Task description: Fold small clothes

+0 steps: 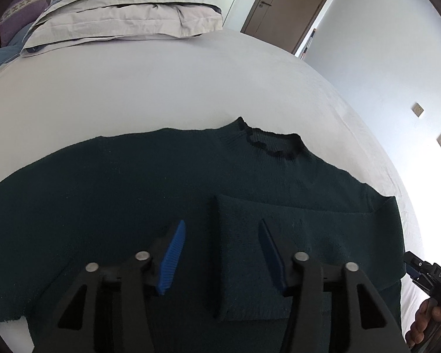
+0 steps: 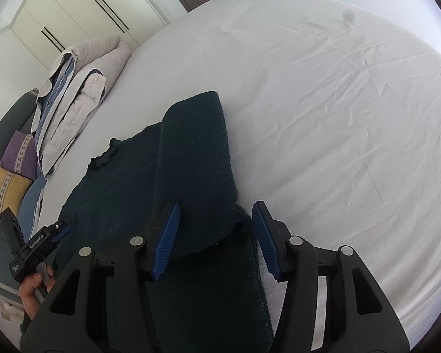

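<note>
A dark green knitted sweater (image 1: 150,182) with a ruffled black collar (image 1: 272,142) lies flat on a bed covered by a pale grey sheet (image 1: 161,88). One sleeve (image 1: 279,235) is folded across the sweater's front, its cuff end lying over the chest. In the left wrist view, the left gripper (image 1: 222,257), black with blue ribbed fingers (image 1: 173,257), hovers just above the sweater with its fingers moderately apart and nothing pinched between them; the folded sleeve's cuff edge lies below the gap, nearer the right-hand finger. In the right wrist view, the right gripper (image 2: 217,239) also has its blue fingers (image 2: 166,239) moderately apart, gripping nothing. It straddles the sweater's side edge where the folded sleeve (image 2: 194,153) turns back, with the fold's raised lip lying between the fingers; whether either finger touches the cloth cannot be told. A stack of grey and blue striped pillows (image 1: 126,8) sits at the head of the bed, well apart from the sweater, beside a purple cushion (image 2: 20,153) and a yellow cushion (image 2: 3,188). No containers are in view.
</note>
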`<state>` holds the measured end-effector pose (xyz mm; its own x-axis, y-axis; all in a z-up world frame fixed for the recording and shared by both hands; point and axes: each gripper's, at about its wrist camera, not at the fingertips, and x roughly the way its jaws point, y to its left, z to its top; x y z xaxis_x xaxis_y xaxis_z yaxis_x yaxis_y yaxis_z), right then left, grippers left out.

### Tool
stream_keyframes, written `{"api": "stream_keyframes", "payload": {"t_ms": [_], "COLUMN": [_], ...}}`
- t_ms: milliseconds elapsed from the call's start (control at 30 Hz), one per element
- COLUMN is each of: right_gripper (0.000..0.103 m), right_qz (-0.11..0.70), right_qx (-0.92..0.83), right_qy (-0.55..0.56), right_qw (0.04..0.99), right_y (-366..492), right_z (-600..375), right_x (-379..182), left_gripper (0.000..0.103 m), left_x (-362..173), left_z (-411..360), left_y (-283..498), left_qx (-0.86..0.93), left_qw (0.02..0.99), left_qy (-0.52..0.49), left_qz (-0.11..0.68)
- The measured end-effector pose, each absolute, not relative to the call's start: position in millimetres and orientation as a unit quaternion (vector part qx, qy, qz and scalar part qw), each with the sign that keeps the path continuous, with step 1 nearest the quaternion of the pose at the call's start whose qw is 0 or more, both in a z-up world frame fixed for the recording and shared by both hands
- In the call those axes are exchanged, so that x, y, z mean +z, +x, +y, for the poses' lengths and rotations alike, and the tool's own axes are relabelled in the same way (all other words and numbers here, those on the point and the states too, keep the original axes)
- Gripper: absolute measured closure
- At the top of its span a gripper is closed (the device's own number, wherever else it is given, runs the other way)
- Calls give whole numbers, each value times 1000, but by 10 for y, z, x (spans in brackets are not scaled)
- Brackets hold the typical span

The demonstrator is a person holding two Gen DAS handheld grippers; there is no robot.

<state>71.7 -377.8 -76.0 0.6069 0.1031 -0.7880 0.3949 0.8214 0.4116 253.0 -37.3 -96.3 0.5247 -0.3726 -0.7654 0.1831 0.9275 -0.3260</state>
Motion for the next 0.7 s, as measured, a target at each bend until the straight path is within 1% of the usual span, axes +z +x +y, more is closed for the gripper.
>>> {"api": "stream_keyframes", "payload": {"t_ms": [33, 67, 100, 133, 167, 333, 500, 600, 700], "right_gripper": [53, 53, 53, 53, 53, 54, 54, 54, 54], "right_qz": [435, 435, 436, 437, 438, 451, 425, 427, 439], "right_qx": [-86, -86, -86, -86, -86, -94, -115, -115, -100], "right_qy": [284, 280, 275, 269, 262, 230, 263, 270, 240], "right_qw": [850, 852, 853, 854, 856, 857, 858, 855, 860], "right_y": [719, 727, 729, 735, 736, 741, 643, 645, 707], "right_z": [-3758, -3737, -3713, -3692, -3673, -3623, -3766, -3819, -3701], "right_x": [-760, -755, -753, -750, -745, -768, -694, -692, -698], "left_gripper": [82, 87, 87, 92, 93, 95, 96, 96, 96], "left_x": [-986, -1005, -1015, -1014, -1010, -896, -697, -723, -803], "left_z": [-431, -466, -488, -504, -515, -490, -380, -371, -332], "left_y": [2547, 2544, 2526, 2506, 2486, 2423, 2394, 2406, 2374], "left_qx": [-162, -160, -159, -158, -157, -155, -149, -148, -142], "left_qw": [863, 861, 863, 864, 866, 876, 893, 893, 890], "left_qy": [-90, -81, -76, -70, -66, -66, -89, -88, -98], "left_qz": [470, 475, 474, 472, 471, 451, 414, 417, 422]}}
